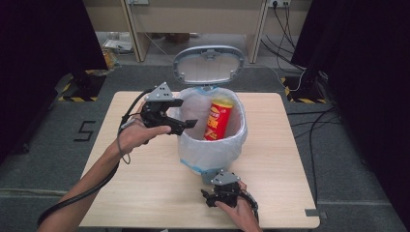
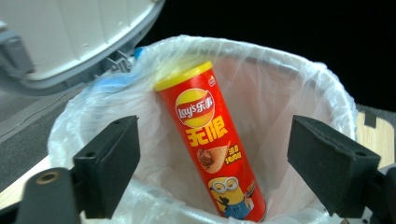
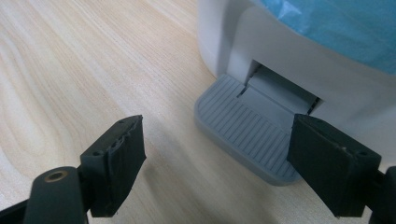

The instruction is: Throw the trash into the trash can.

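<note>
Chip can (image 1: 218, 121) is leaning inside the bin (image 1: 193, 150) mid-bench. Our left tongs (image 1: 180, 115) hang open over its rim, right tongs (image 1: 211, 198) open by the pedal (image 3: 247, 135). We'd ease off slowly so the lid (image 1: 209, 64) drops gently.

A square table (image 1: 145, 193) of pale wood grain stands on grey carpet. A white pedal bin (image 1: 212, 157), lined with a clear plastic bag, sits on the worktop just right of centre, reaching nearly to the far edge, its lid raised. Its grey ribbed pedal (image 3: 247, 135) juts low over the worktop towards the near edge.
</note>
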The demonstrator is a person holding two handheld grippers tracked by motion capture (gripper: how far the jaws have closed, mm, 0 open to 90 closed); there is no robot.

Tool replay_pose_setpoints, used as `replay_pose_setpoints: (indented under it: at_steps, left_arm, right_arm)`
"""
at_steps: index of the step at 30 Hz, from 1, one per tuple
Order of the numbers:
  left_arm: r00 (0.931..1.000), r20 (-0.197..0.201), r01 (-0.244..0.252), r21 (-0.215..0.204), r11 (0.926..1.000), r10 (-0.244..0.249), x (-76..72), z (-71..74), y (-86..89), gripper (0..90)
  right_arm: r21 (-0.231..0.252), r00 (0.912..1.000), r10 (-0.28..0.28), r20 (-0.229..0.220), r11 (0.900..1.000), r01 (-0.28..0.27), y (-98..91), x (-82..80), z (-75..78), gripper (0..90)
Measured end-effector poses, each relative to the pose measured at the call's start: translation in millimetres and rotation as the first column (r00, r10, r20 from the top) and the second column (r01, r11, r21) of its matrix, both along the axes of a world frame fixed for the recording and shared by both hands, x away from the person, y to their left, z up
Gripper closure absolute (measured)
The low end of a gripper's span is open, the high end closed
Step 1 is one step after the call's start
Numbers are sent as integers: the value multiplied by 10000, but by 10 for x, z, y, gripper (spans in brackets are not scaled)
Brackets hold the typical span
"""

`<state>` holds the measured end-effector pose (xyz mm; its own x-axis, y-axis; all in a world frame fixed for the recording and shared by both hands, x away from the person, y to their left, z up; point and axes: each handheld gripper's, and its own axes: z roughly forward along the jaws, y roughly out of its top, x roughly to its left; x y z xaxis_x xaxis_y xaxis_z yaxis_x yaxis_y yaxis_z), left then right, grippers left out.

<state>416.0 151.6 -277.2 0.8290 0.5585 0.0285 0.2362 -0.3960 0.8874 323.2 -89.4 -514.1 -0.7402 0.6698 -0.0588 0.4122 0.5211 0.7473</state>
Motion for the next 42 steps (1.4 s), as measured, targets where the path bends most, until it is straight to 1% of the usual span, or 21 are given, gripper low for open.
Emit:
replay_pose_setpoints:
  at_steps: [2, 5, 7, 9, 14, 17, 21, 24, 28, 29, 32, 35, 37, 40, 42]
  left_arm:
    - [10000, 42, -35, -14, 10000, 35, -6, 8, 42, 149]
    - [9998, -21, -188, -288, 9994, 187, -14, 33, 141, 148]
    - [9997, 39, -237, -341, 9991, 238, -25, 44, 195, 148]
    - [9994, 58, -352, -406, 9986, 355, -39, 42, 264, 148]
    - [9979, 108, -637, -465, 9969, 643, -68, 6, 437, 148]
    - [9966, 32, -814, -572, 9950, 817, -83, -38, 555, 149]
    - [9933, -133, -1155, -717, 9907, 1149, -85, -149, 725, 149]
    - [9887, -144, -1497, -674, 9864, 1490, -81, -257, 831, 149]
    - [9833, -221, -1821, -746, 9805, 1809, -69, -383, 945, 149]
    - [9808, -275, -1946, -808, 9775, 1930, -66, -429, 982, 149]
    - [9757, -347, -2186, -803, 9725, 2164, -72, -552, 1051, 149]
    - [9737, -536, -2255, -882, 9702, 2214, -90, -677, 1095, 149]
    - [9726, -620, -2289, -858, 9696, 2242, -102, -748, 1118, 149]
    - [9680, -726, -2460, -885, 9652, 2401, -123, -868, 1165, 149]
    - [9647, -784, -2573, -776, 9632, 2514, -136, -965, 1187, 149]
  right_arm:
    - [-45, 10000, 20, 30, 10000, -20, 0, 0, 0, 190]
    - [-1, 10000, -1, -1, 10000, 1, 0, 0, 0, 190]
    - [-39, 10000, 16, 24, 10000, -16, 0, 0, 0, 190]
    - [25, 10000, 12, -7, 10000, -12, -2, 2, 0, 190]
    - [23, 10000, 4, -6, 10000, -4, -2, 1, 0, 190]
    - [-41, 10000, 3, 26, 10000, -3, 1, -1, 0, 190]
    - [9, 10000, -6, 1, 10000, 6, 0, 0, 0, 190]
    - [17, 10000, -1, -4, 10000, 1, -1, 1, 0, 190]
    - [-8, 10000, -12, 8, 10000, 12, 1, -1, 0, 190]
    - [1, 10000, -3, 5, 10000, 3, 0, 0, 0, 190]
    - [-17, 10000, -2, 2, 10000, 2, 0, 0, 1, 190]
    - [12, 10000, 30, 14, 10000, -30, -2, 5, 0, 190]
    - [2, 10000, -4, 13, 10000, 4, 1, 1, 0, 190]
    - [30, 10000, 14, 8, 10000, -14, -1, 4, 0, 190]
    - [10, 10000, 0, 13, 10000, 0, 1, 2, 0, 190]
